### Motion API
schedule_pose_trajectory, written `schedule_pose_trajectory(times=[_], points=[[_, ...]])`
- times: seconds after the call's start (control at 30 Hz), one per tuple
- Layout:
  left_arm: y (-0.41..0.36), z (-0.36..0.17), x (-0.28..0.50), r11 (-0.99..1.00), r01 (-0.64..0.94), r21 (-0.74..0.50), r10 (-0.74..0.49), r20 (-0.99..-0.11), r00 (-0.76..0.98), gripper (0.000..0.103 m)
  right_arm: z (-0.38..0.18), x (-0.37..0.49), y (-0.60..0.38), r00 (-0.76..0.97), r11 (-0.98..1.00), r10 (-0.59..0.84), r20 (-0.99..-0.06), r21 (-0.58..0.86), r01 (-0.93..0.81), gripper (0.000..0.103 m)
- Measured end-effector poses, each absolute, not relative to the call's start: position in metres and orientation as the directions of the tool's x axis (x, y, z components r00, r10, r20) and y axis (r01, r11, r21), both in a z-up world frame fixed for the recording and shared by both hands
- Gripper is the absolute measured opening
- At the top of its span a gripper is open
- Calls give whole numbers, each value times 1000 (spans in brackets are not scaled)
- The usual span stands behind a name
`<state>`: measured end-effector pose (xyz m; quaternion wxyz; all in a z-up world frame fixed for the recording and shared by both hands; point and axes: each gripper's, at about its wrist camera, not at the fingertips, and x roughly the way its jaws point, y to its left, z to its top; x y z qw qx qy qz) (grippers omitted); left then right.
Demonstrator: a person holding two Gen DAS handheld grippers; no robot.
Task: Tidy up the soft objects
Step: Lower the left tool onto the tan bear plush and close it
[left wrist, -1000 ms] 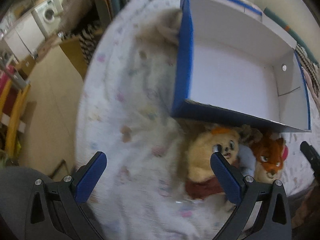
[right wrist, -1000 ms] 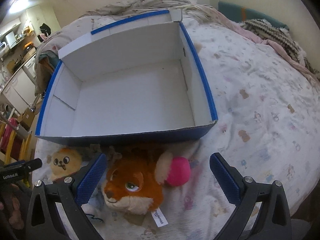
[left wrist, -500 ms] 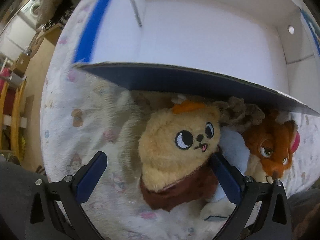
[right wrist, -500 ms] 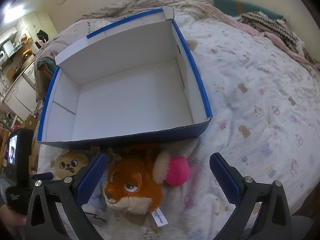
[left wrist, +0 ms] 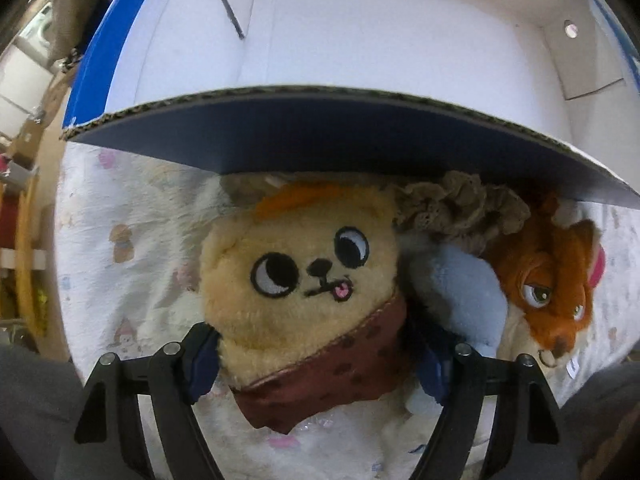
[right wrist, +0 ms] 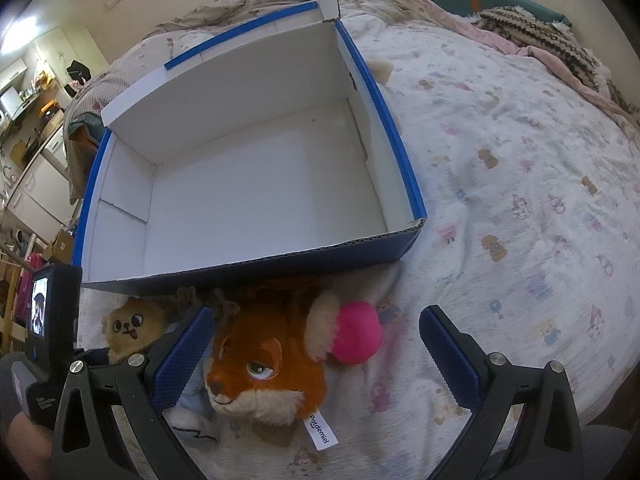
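A tan bear plush (left wrist: 304, 272) with a brown scarf lies on the bed in front of the blue cardboard box (left wrist: 320, 128). My left gripper (left wrist: 316, 360) is shut on the bear plush, its blue pads pressing both sides of the scarf. The bear also shows in the right wrist view (right wrist: 132, 328). An orange fox plush (right wrist: 272, 360) with a pink ball (right wrist: 356, 336) lies beside it, between the fingers of my right gripper (right wrist: 312, 360), which is open and clear of it. A pale blue plush (left wrist: 460, 292) and a brown lace scrunchie (left wrist: 460, 208) sit between the two toys.
The box (right wrist: 400, 152) is white inside and holds nothing. The patterned bedsheet (right wrist: 520, 200) stretches to the right. A pink blanket and a striped throw (right wrist: 532, 32) lie at the far right. The left gripper's camera body (right wrist: 44, 312) stands at the left. Furniture and floor lie beyond the bed's left edge.
My left gripper swung from the bedsheet to the bear plush, moved in and closed on it. My right gripper stayed open and shifted slightly over the fox plush.
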<state>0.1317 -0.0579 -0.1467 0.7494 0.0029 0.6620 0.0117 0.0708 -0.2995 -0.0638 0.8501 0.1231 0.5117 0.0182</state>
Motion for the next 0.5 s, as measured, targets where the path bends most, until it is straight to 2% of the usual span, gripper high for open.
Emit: schedule_pose_trajectory(times=[0.2,0.5], points=[[-38,-117,118,1000,24,-5,-10,-975,220,74,-68,72,-300,442,951,230,-867,297,88,103],[7,-100,96,1000,-4,-31,-29,-965,261,74,-74,68,-293,333,861,450,-829,502,87,103]])
